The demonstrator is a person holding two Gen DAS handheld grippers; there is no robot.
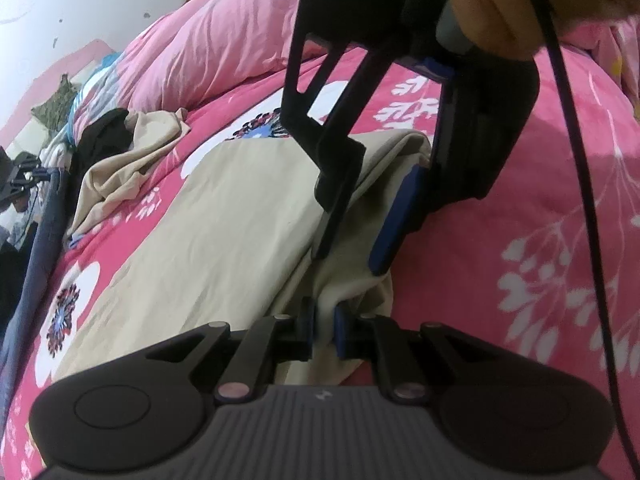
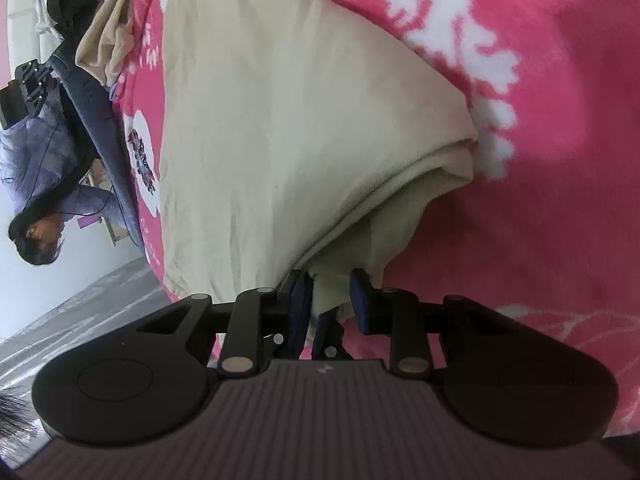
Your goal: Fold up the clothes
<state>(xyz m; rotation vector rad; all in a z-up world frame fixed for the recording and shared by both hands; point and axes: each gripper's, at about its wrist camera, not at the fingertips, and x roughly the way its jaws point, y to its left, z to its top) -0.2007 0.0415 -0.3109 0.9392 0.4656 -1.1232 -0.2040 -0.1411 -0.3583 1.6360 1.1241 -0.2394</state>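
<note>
1. The folded beige garment lies on the pink floral bed cover.
2. My left tool pinches its near edge.
3. My right tool stands spread, cloth between its fingers, one side clear of it.

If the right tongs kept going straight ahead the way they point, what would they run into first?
The beige cloth: its folded corner already sits between the open fingers of the right tongs, so they would push further into it, with the pink bedspread underneath.
</note>
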